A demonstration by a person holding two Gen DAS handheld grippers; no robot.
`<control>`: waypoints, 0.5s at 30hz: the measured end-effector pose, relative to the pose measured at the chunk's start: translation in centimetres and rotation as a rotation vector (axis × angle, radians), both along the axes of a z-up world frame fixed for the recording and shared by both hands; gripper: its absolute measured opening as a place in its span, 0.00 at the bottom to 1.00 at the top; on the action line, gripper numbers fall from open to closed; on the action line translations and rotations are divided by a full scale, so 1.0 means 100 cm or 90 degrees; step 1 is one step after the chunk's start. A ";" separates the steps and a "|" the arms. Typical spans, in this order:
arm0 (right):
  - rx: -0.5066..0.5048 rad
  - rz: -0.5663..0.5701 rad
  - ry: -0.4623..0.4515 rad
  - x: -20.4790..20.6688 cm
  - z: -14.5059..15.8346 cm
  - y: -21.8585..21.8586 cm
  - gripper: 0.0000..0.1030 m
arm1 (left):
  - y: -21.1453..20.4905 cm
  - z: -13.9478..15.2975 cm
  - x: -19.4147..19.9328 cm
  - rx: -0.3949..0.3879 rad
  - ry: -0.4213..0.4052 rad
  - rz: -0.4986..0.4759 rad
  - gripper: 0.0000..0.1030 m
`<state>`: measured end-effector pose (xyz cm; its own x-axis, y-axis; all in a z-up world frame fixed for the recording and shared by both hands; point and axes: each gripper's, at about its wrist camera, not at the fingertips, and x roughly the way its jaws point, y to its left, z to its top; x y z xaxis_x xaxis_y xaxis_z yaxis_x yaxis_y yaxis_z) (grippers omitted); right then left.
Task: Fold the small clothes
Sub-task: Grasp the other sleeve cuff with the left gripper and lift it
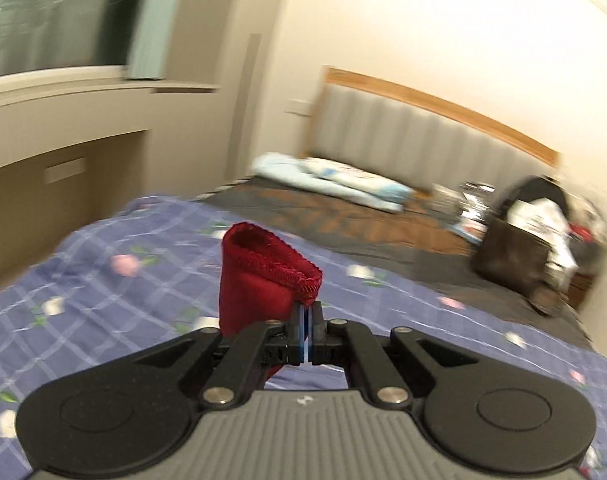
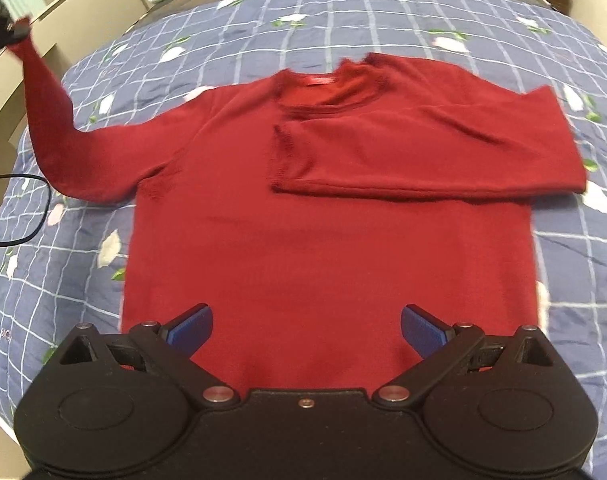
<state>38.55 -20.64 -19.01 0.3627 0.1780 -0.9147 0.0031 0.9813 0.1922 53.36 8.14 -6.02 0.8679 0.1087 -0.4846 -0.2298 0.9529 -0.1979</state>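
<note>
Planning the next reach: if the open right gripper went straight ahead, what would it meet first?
Probably the dark red knit sweater lying on the bed: the right gripper points at its body panel. Depth is unclear.

Your red sweater (image 2: 327,248) lies flat, front up, on the bed (image 2: 383,20); one sleeve (image 2: 431,152) is folded across the chest, the other sleeve (image 2: 51,128) is lifted by its cuff (image 1: 271,264).

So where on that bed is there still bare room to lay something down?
The checked quilt lies bare between the red sweater collar and the dark blanket, and beside the lifted sleeve the left claw pinches. By the headboard it is crowded: a pale bundle and a heaped bag.
</note>
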 end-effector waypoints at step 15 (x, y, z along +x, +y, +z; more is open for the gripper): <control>-0.023 -0.101 -0.002 -0.031 0.012 -0.121 0.98 | -0.205 -0.067 -0.014 0.069 0.104 -0.186 0.00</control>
